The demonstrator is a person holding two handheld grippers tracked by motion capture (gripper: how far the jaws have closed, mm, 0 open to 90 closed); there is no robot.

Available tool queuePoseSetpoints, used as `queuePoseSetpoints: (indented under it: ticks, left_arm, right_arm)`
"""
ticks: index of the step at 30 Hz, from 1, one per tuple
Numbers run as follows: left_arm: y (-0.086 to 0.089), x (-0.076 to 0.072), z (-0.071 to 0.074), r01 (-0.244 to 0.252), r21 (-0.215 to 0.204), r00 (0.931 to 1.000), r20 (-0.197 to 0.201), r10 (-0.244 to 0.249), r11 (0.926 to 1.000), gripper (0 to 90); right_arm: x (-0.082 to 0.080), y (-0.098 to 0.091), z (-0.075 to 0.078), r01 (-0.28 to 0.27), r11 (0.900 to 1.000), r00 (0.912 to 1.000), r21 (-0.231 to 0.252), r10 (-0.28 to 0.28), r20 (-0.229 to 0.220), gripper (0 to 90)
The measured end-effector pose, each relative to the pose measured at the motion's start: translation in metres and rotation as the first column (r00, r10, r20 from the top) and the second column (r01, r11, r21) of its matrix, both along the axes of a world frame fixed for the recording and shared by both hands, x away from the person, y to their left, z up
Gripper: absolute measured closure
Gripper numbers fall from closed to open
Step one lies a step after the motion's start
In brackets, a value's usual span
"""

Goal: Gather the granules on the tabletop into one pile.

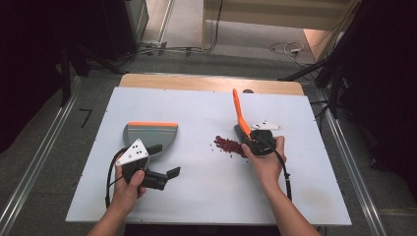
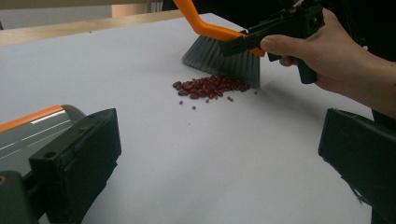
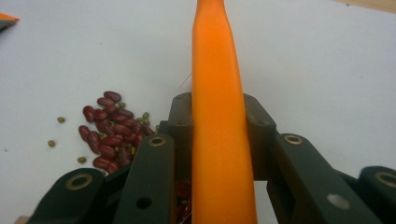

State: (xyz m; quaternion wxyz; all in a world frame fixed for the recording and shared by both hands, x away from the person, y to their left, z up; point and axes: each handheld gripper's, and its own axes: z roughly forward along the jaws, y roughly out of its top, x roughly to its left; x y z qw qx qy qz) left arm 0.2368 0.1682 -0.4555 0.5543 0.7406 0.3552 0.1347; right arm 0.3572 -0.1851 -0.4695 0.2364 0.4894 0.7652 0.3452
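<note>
We work on the white counter (image 1: 206, 191), where the sweeping step is in hand: beans are to be brushed into the dustpan. The grey dustpan (image 1: 150, 135) with its orange edge lies at the left, well apart from the spill. Our left gripper (image 1: 167, 162) rests just beside its near end; in the left gripper view the 2 jaws stand wide apart, the dustpan's edge beside 1 of them and nothing pressed between them. The right gripper (image 1: 244, 135) is clamped on the orange handle of the brush (image 2: 219, 55), whose grey bristles sit just behind the pile. The red beans (image 1: 228, 146) lie in 1 loose heap near the middle, with a few small green ones (image 3: 56, 131) strayed around it. Next, we judge, the left gripper must take hold of the dustpan and bring its lip close to the heap, then the brush should sweep gently leftward so the strays do not scatter.
</note>
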Motion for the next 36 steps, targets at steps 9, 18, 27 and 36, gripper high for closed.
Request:
queuePoseSetpoints:
  ticks: [9, 18, 27, 36]
  left_arm:
    - [0.001, 0.0, 0.0, -0.002, 0.001, 1.0, -0.001, 0.002, 1.0, 0.0]
    - [0.001, 0.0, 0.0, -0.005, -0.002, 1.0, 0.0, 0.005, 1.0, 0.0]
    - [0.001, 0.0, 0.001, -0.009, -0.001, 0.9999, 0.004, 0.009, 1.0, 0.0]
    - [0.002, -0.001, 0.002, -0.018, -0.006, 0.9997, 0.014, 0.018, 0.9998, 0.0]
  right_arm:
    - [0.0, -0.004, 0.009, -0.03, 0.999, 0.9991, 0.033, 0.029, 0.03, 68.8]
    - [-0.01, -0.024, 0.025, -0.069, 0.9954, 0.9957, 0.066, 0.065, 0.066, 68.7]
    - [-0.03, -0.058, 0.038, -0.099, 0.9888, 0.9928, 0.111, 0.091, 0.077, 68.7]
    - [-0.047, -0.095, 0.037, -0.082, 0.9843, 0.9943, 0.157, 0.07, 0.081, 68.7]
